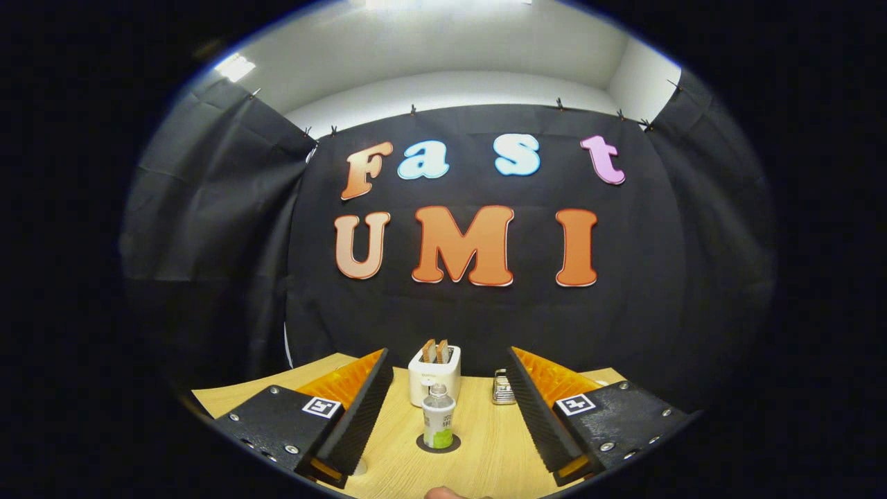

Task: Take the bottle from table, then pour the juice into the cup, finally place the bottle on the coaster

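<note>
white toaster (434, 378) holding toast, beside metal object (503, 388).

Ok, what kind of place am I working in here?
Most likely a staged recording booth, not a real kitchen: black cloth clipped up as walls around a wooden table holding a toaster and a bottle standing on a coaster. The gripper is open, the bottle between its fingers.

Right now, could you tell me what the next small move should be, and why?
Probably draw the gripper straight back. The bottle stands upright on the dark coaster, the fingers are spread wide and apart from it, so the placing looks done. The toaster stands beyond it.
</note>
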{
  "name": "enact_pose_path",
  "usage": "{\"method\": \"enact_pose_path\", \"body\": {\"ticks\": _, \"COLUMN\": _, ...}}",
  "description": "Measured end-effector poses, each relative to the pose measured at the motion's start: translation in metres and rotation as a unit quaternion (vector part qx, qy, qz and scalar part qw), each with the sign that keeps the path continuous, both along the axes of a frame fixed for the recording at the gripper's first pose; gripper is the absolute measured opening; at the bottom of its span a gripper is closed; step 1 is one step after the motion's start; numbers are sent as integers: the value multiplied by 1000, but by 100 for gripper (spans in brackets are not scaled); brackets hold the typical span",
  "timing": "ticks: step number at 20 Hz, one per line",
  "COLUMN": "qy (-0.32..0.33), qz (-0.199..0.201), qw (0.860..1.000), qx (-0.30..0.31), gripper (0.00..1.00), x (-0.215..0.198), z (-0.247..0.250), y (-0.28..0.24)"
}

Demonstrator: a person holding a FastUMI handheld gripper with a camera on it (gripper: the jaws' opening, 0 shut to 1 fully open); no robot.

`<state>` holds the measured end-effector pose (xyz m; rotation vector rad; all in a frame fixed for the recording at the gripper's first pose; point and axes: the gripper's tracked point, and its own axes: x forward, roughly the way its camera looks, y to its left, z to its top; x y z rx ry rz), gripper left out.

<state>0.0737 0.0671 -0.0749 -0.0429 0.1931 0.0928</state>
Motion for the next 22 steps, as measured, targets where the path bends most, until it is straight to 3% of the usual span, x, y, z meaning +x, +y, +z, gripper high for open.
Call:
{"method": "enact_pose_path", "body": {"ticks": 3, "qy": -34, "qz": 0, "qw": 999, "qx": 12, "gripper": 97, "x": -23, "z": 25, "y": -5}}
{"method": "enact_pose_path", "body": {"ticks": 8, "qy": -33, "qz": -17, "qw": 999, "qx": 21, "gripper": 97, "x": -59, "z": 31, "y": -30}}
{"method": "enact_pose_path", "body": {"ticks": 12, "qy": -46, "qz": -55, "qw": 997, "qx": 34, "gripper": 97, "x": -80, "z": 48, "y": -64}}
{"method": "enact_pose_path", "body": {"ticks": 17, "qy": -57, "qz": -107, "qw": 987, "qx": 106, "gripper": 97, "x": -103, "z": 35, "y": -87}}
{"method": "enact_pose_path", "body": {"ticks": 22, "qy": -65, "qz": -125, "qw": 987, "qx": 77, "gripper": 97, "x": -112, "z": 36, "y": -111}}
